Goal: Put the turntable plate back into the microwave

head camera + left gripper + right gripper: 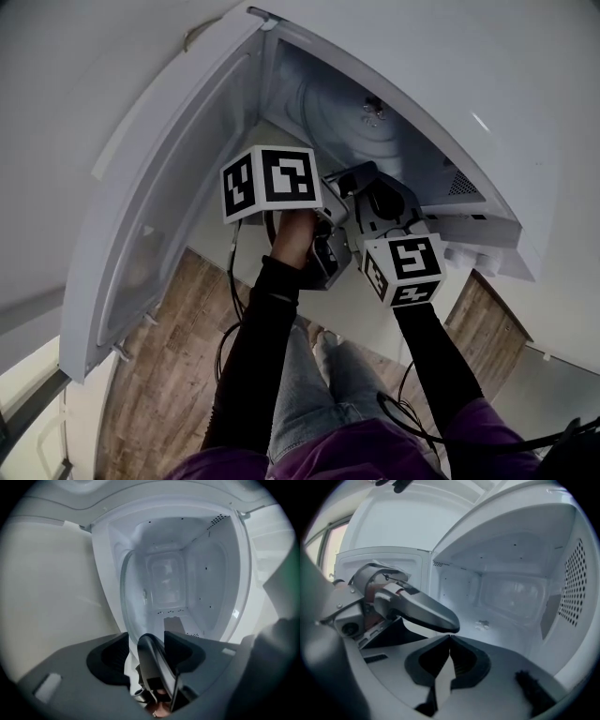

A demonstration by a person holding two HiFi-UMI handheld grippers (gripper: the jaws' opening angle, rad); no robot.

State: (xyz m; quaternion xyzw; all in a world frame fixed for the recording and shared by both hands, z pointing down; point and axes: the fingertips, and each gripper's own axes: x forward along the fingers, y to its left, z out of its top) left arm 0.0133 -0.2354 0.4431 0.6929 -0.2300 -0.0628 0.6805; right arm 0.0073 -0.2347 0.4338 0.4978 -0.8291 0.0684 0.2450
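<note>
Glossy white microwave cavity [511, 550] (perforated wall [576, 588])

Dim, bluish light; strong fisheye warping, dark corners.

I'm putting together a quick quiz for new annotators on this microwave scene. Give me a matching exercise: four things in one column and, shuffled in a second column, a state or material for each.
Things
1. microwave door
2. left gripper
3. right gripper
4. floor

States
A. jaws together
B. brown wood planks
C. swung open
D. jaws apart

Pairs: 1-C, 2-D, 3-A, 4-B
</note>
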